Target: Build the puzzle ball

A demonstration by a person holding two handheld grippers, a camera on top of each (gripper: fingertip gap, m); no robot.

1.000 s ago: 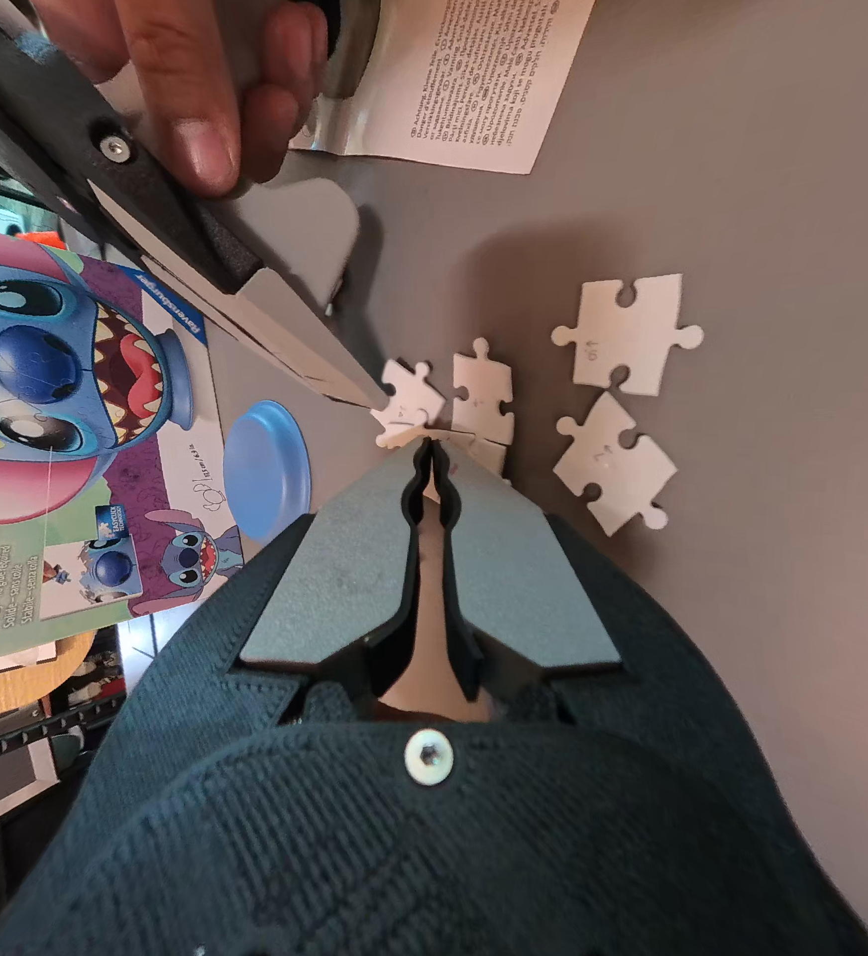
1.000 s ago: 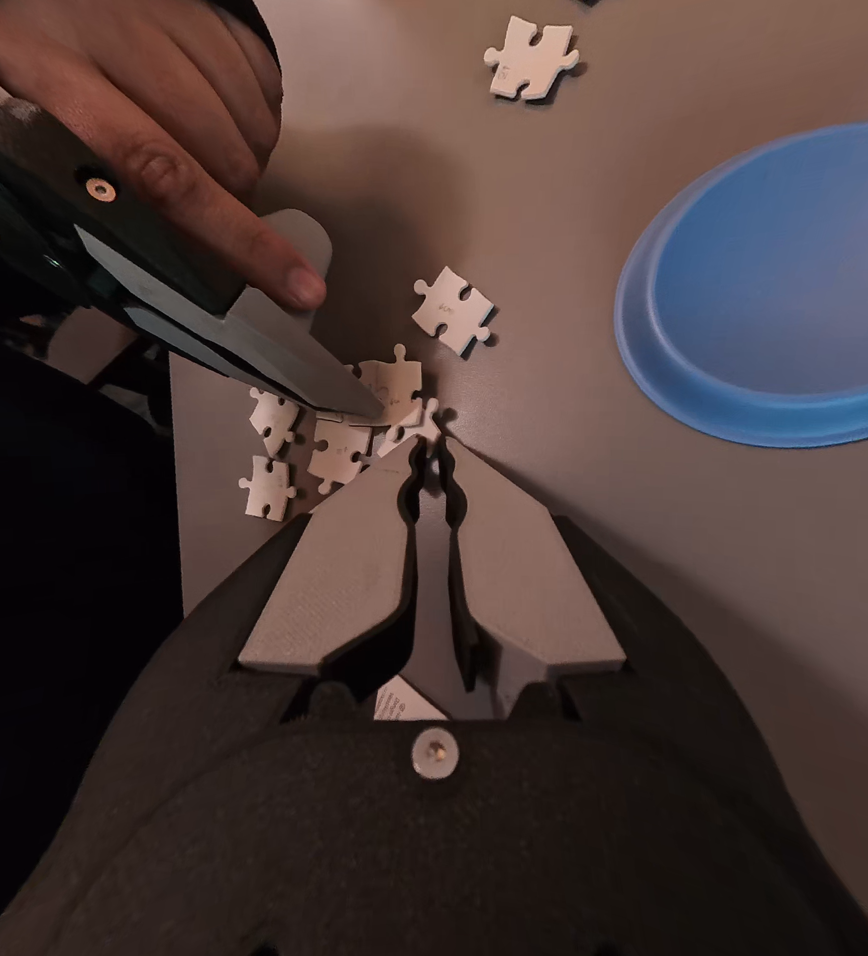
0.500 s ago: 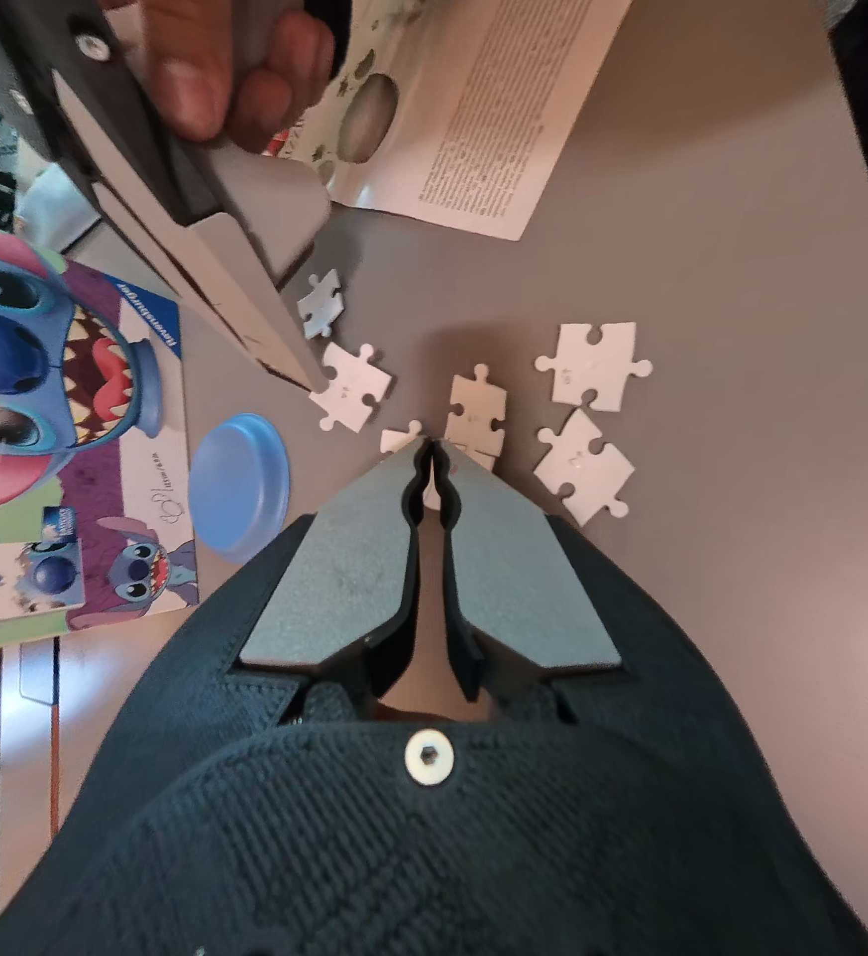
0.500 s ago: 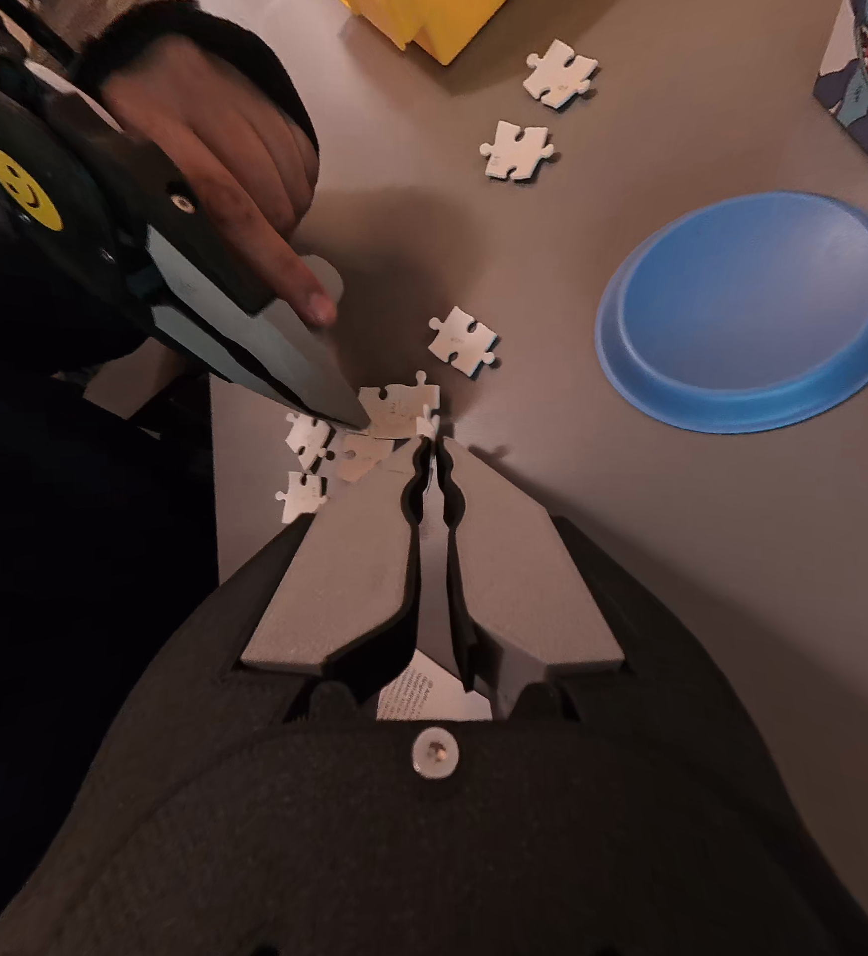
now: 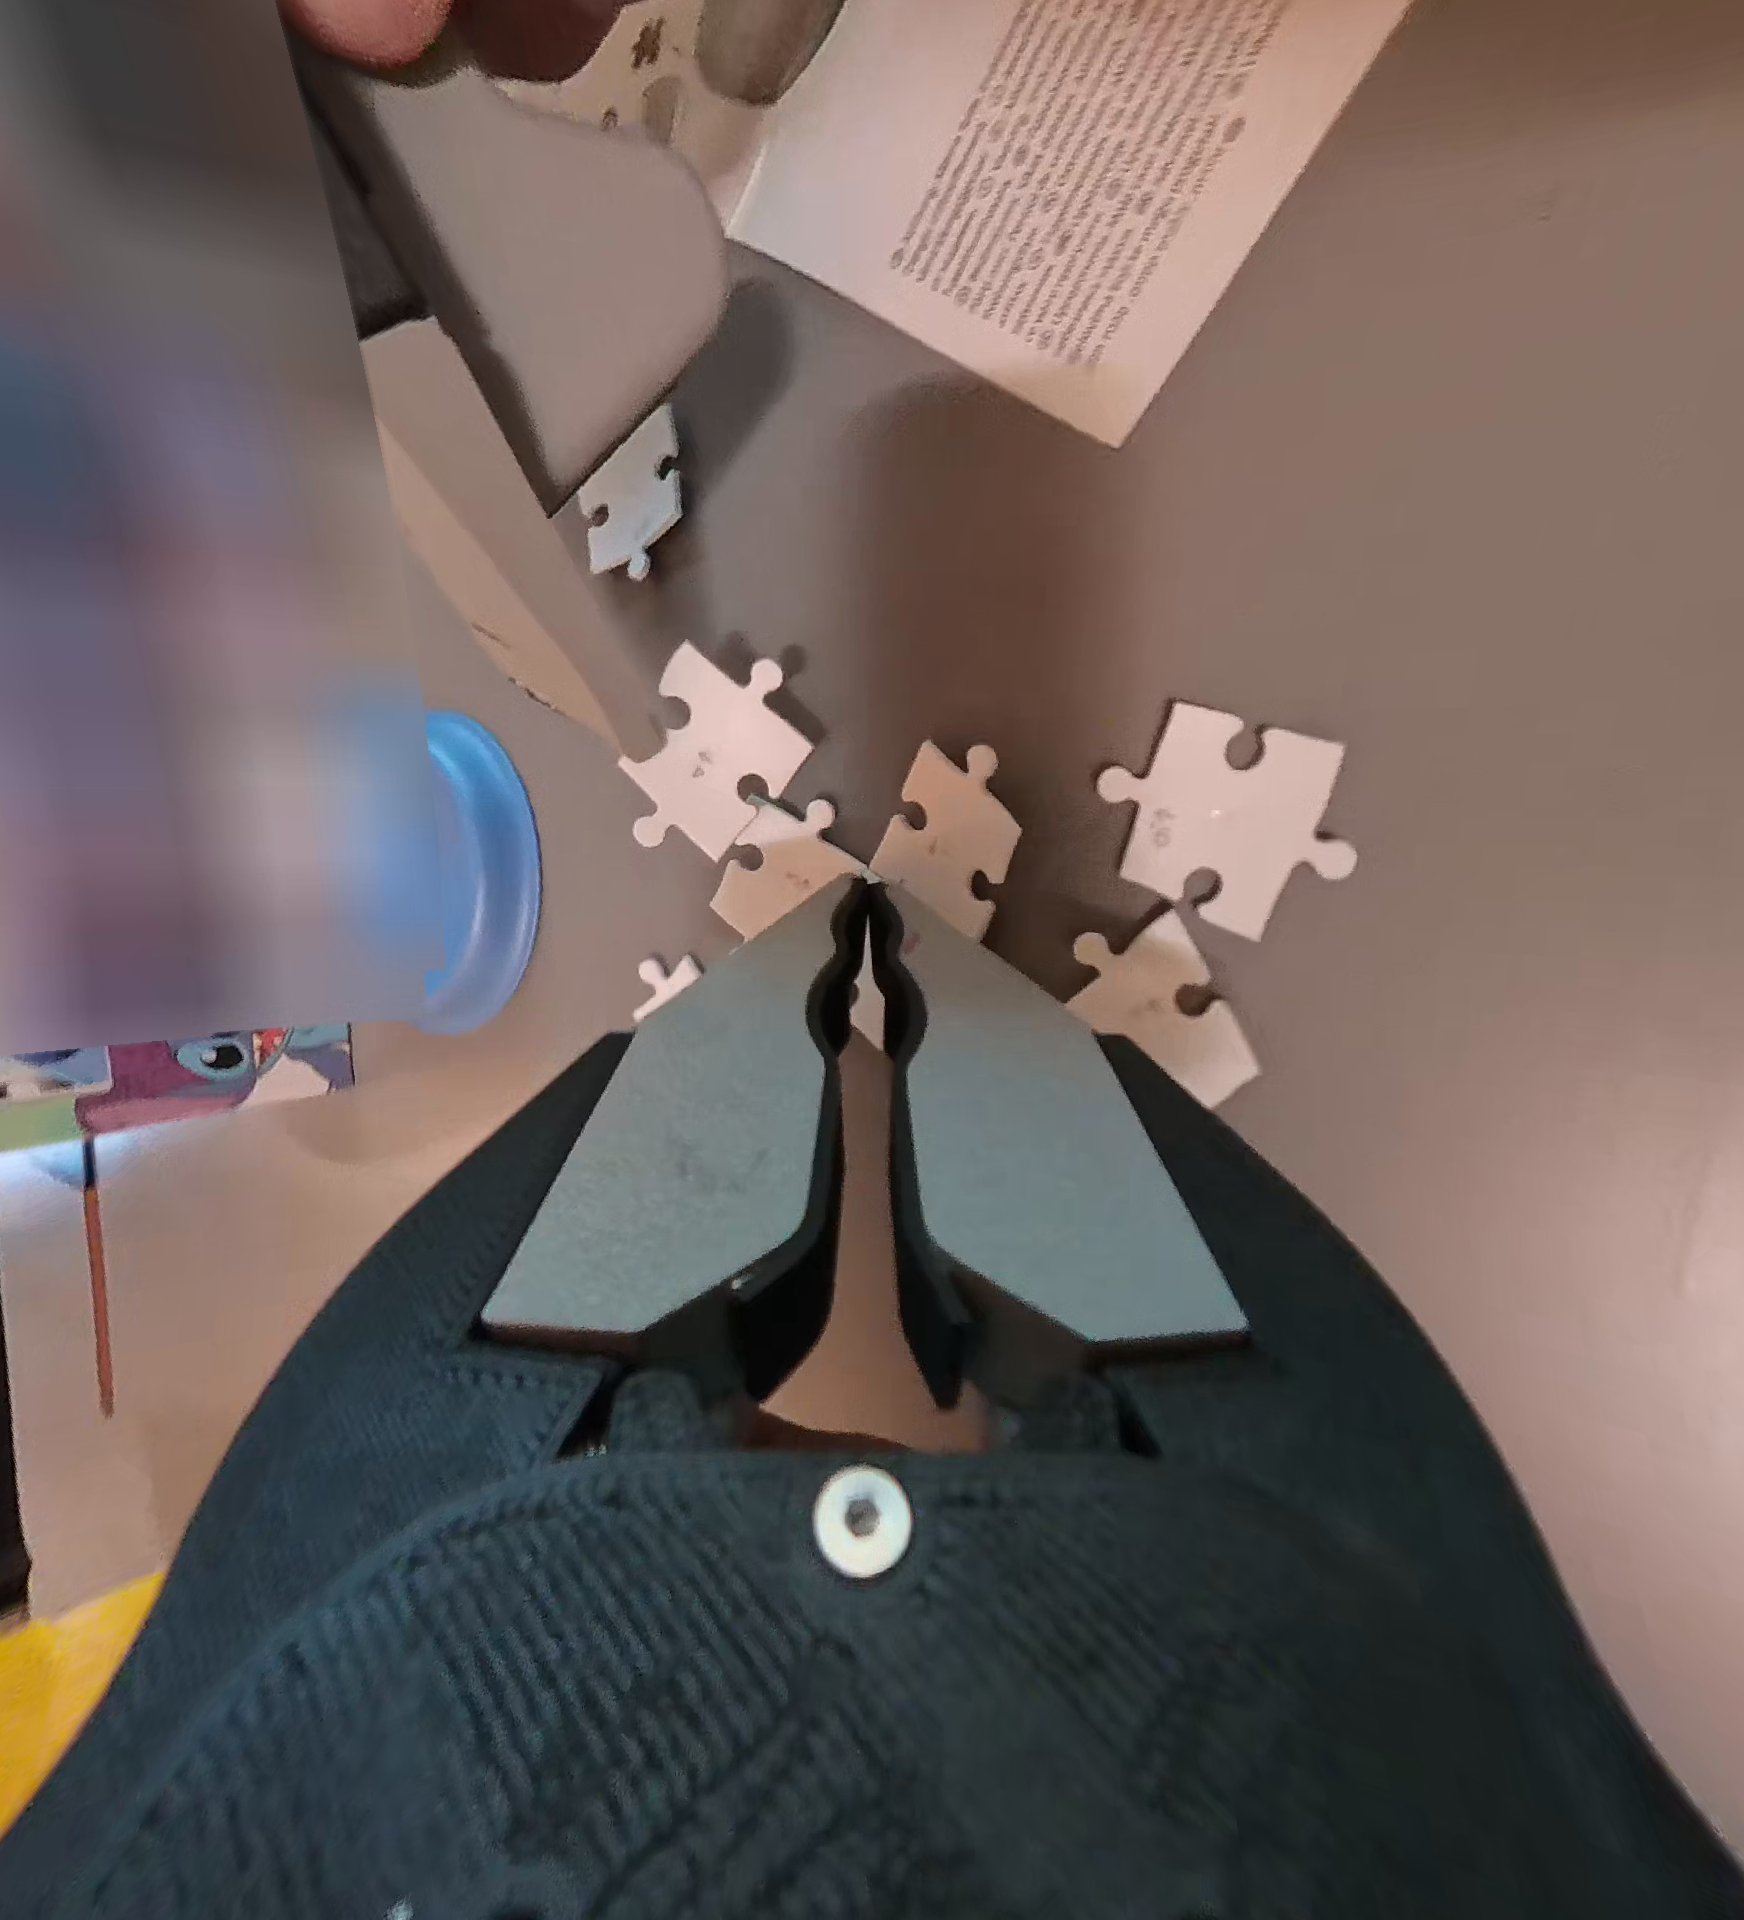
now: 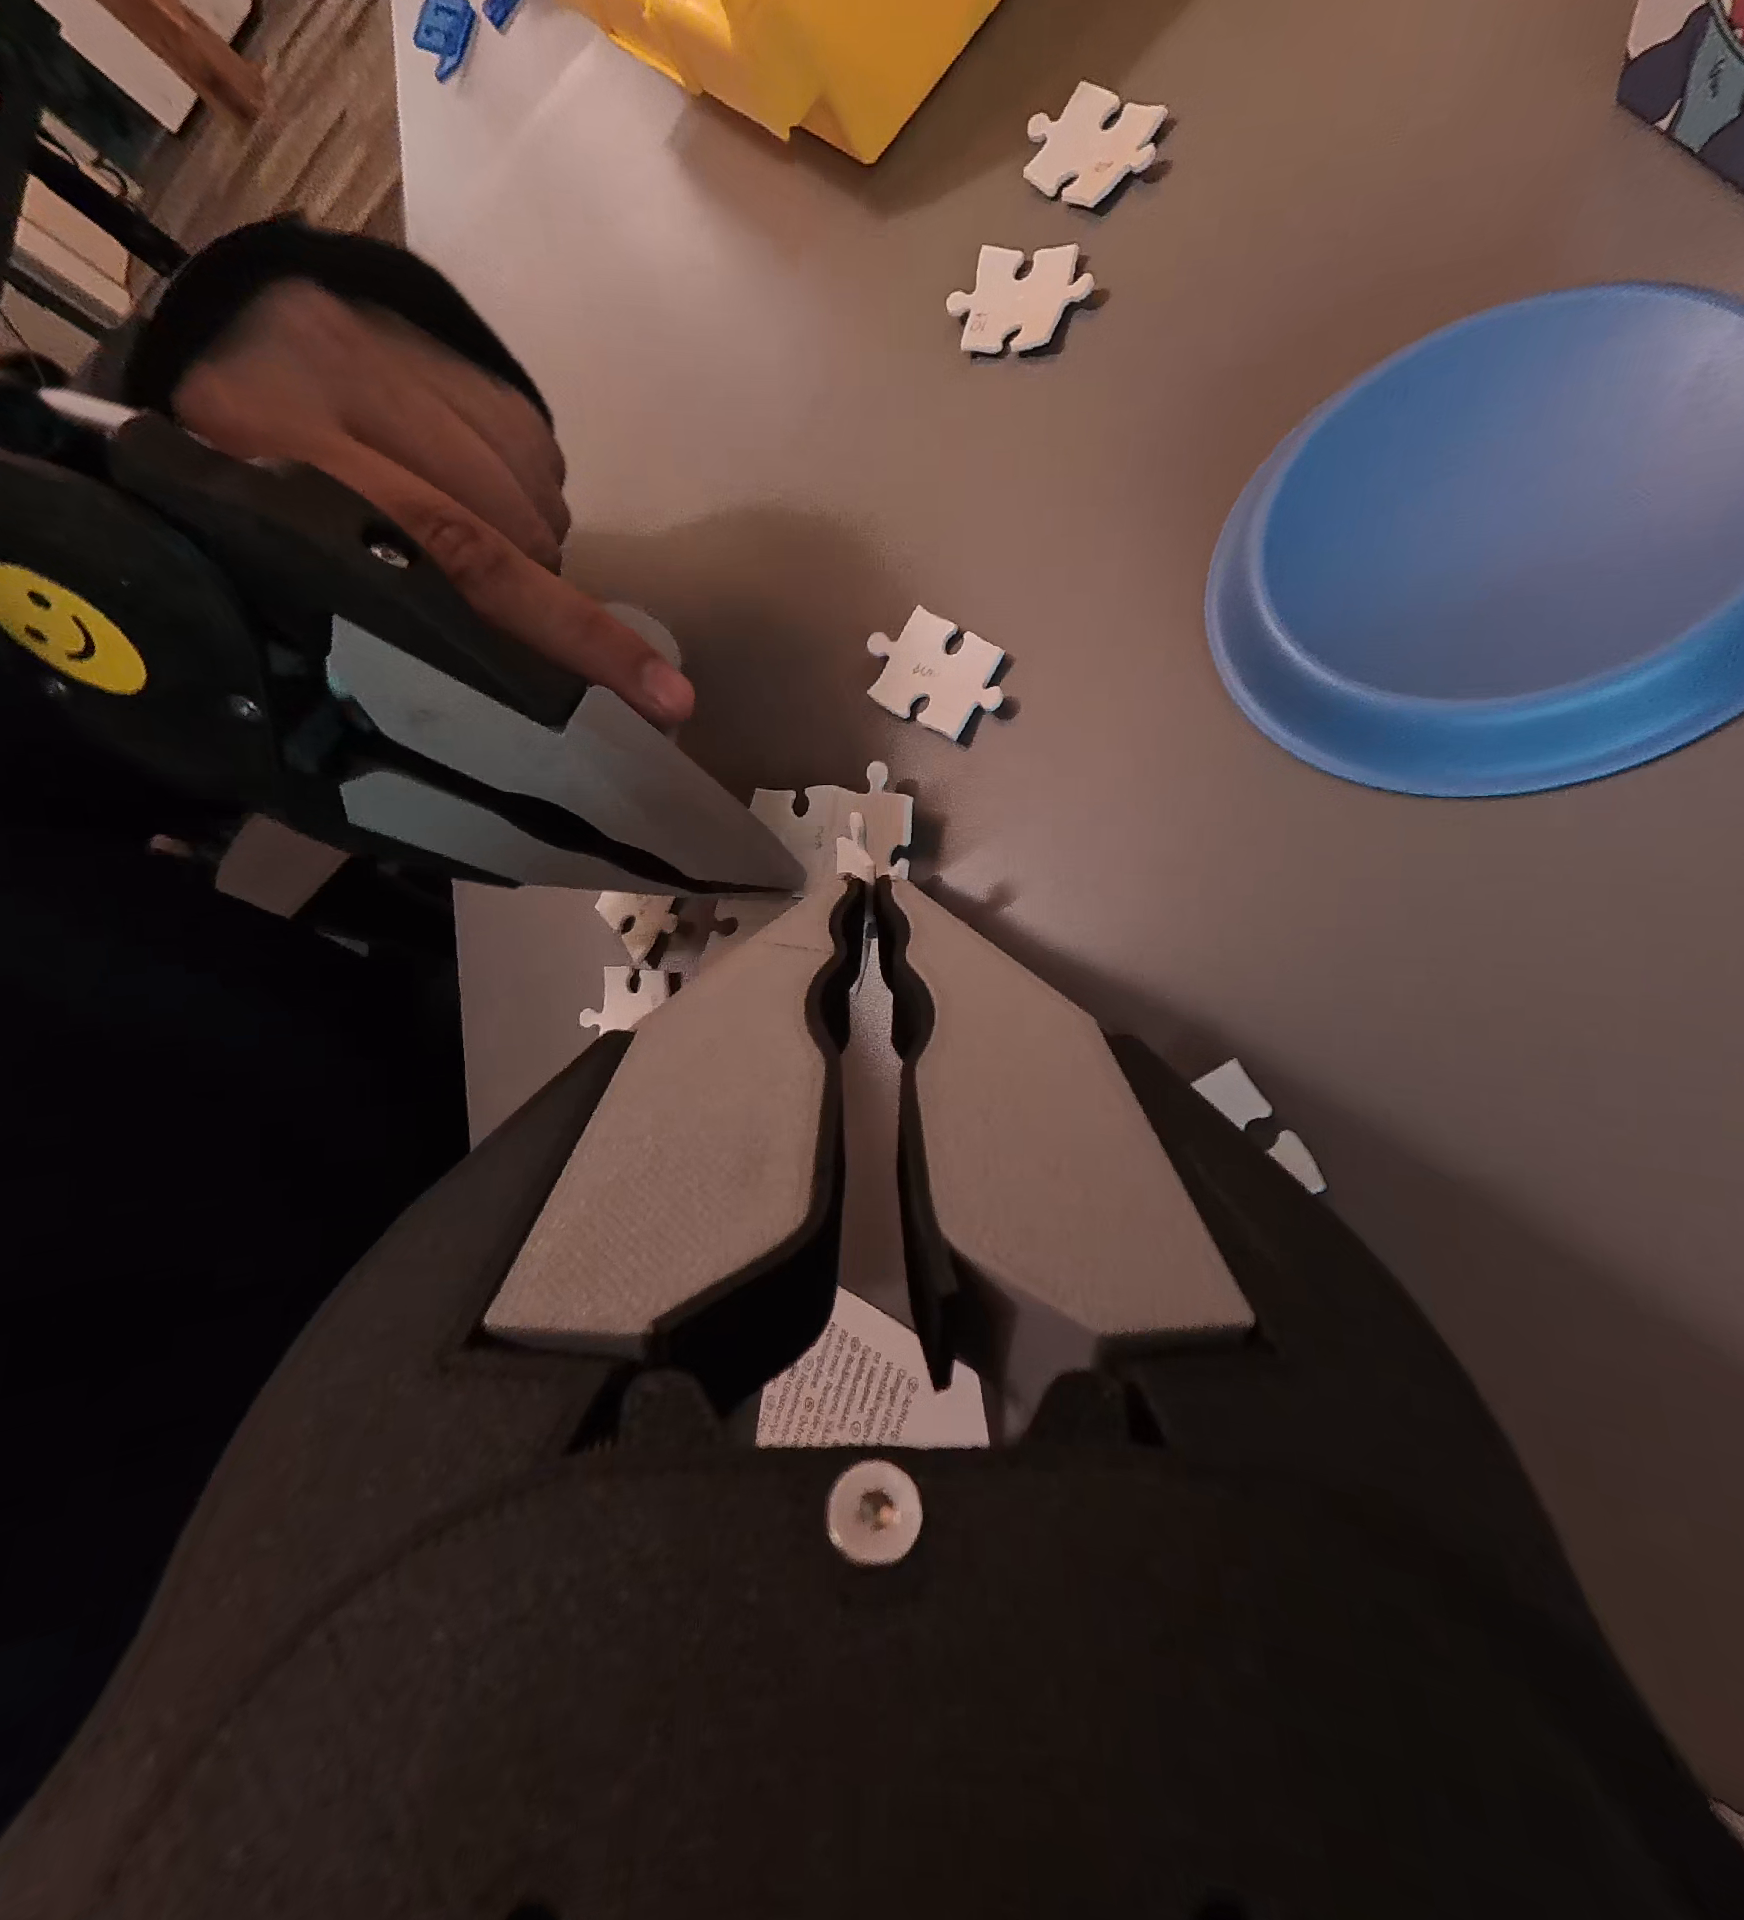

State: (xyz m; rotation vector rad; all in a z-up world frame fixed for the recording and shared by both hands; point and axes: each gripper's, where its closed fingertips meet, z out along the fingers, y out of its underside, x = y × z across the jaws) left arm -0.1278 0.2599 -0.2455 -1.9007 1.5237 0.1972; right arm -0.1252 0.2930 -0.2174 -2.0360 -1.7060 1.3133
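Note:
White puzzle pieces lie face down on a grey table (image 5: 1470, 623). My left gripper (image 5: 866, 883) is shut on the corner of one puzzle piece (image 5: 785, 862) and holds it above the table. My right gripper (image 6: 868, 881) is shut on a second puzzle piece (image 6: 855, 847), seen edge-on. In the left wrist view the right gripper's fingers (image 5: 535, 312) come in from the upper left, and their piece (image 5: 728, 753) overlaps the left one's. In the right wrist view the left gripper (image 6: 795, 888) comes in from the left, tip to tip with mine.
Loose pieces lie around (image 5: 1226, 816) (image 5: 946, 836) (image 5: 634, 504) (image 6: 935, 675) (image 6: 1019, 296) (image 6: 1096, 140). A blue dish (image 6: 1533, 540) sits to the right. A printed sheet (image 5: 1055, 187), the picture box (image 6: 1730, 104) and a yellow bag (image 6: 826, 52) lie farther out. The table edge (image 6: 432, 520) is to the left. The grippers' ends are close to 5 cm from one another. It is some 12 cm from my right tips to the blue dish (image 6: 1533, 540).
Both grippers have risen from the table with their pieces, staying shut and tip to tip. More of the table, the loose pieces and the blue dish have come into view.

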